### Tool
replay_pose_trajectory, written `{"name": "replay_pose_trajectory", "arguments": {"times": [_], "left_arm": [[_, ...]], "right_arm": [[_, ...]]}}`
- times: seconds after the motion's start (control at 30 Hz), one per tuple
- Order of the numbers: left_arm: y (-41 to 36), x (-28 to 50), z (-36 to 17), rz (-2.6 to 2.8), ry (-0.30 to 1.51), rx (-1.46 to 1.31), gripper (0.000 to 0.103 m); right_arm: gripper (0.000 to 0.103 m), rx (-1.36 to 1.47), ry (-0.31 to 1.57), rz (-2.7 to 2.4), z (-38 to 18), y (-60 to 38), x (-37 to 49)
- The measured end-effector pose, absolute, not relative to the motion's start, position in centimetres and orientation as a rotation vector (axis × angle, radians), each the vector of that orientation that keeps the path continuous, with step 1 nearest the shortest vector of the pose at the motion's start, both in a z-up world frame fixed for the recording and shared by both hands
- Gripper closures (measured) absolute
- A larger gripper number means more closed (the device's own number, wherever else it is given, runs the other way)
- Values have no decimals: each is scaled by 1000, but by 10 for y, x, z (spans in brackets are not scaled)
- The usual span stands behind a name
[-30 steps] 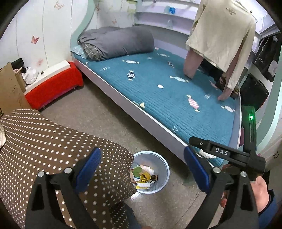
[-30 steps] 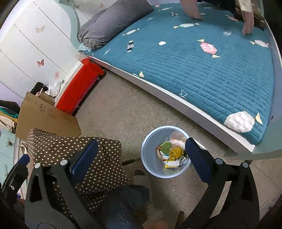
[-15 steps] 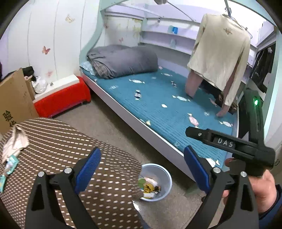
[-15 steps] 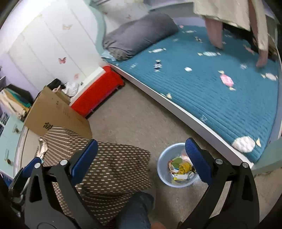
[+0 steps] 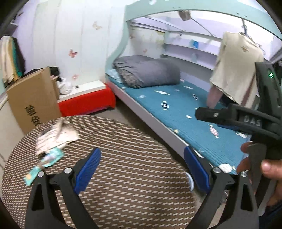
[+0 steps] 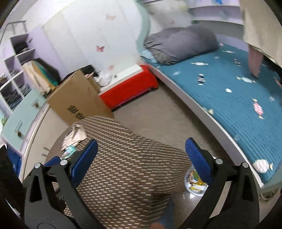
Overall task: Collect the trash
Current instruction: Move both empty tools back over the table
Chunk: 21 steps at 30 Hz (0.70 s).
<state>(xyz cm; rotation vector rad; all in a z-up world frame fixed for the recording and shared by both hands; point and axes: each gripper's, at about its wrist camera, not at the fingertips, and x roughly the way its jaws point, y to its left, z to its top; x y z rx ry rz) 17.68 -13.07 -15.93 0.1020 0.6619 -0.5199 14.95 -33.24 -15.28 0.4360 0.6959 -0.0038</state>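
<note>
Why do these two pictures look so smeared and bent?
Left wrist view: motion blur smears the crumpled whitish paper and the spotted brown tablecloth; the fisheye lens bows the teal bed frame. Right wrist view: similar blur, dark round corners, the white bed edge curving.

My right gripper [image 5: 253, 121] bears the pale letters "DAS" on its black body. The cardboard box [image 5: 33, 100] carries dark printed characters on its side, too blurred for me to read.
</note>
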Motion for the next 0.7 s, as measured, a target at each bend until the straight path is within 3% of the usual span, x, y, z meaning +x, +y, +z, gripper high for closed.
{"name": "replay_pose_trajectory", "arguments": {"times": [0.4,0.7], "left_arm": [[-23,197,-163,-357,651,43,10],[39,232,-197,-277,716,74,10]], "right_arm": [[6,319,742,147,-150,-237,191],[6,288,810,206,-173,-199,229]]}}
